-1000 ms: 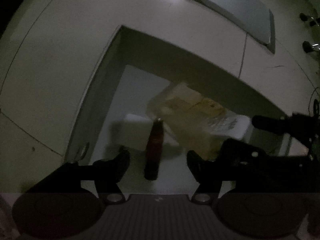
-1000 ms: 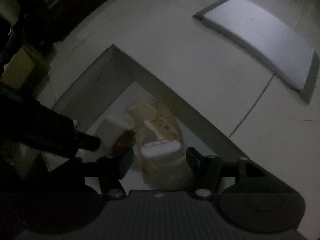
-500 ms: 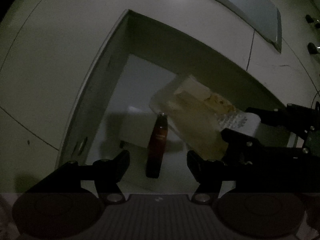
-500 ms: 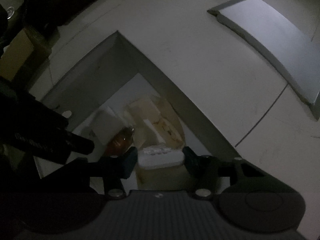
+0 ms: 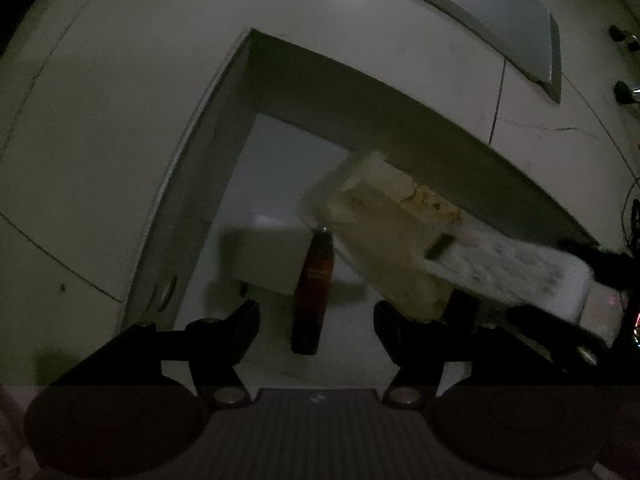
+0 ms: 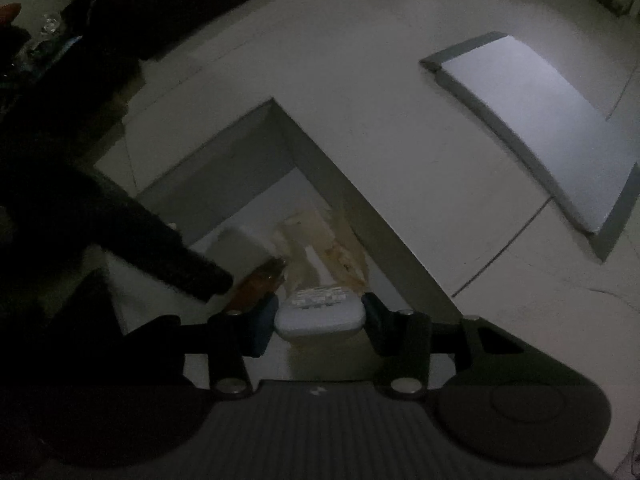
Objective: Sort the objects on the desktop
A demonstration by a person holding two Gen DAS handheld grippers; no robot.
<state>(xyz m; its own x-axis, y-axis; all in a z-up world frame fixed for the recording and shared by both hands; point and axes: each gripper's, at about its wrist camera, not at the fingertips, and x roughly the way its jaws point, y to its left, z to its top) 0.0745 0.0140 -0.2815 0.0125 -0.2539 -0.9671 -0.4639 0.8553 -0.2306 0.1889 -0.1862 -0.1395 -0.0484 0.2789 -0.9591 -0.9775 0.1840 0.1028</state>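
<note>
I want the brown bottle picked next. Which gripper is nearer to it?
Left. The left gripper hangs right over the brown bottle, fingers astride; the right gripper grips a white packet beside it.

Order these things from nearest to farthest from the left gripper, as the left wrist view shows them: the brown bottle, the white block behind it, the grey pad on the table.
1. Brown bottle: lies in the bin, in line with the gap of the left gripper.
2. White block: just beyond the bottle, slightly left.
3. Grey pad: outside the bin, top right.
</note>
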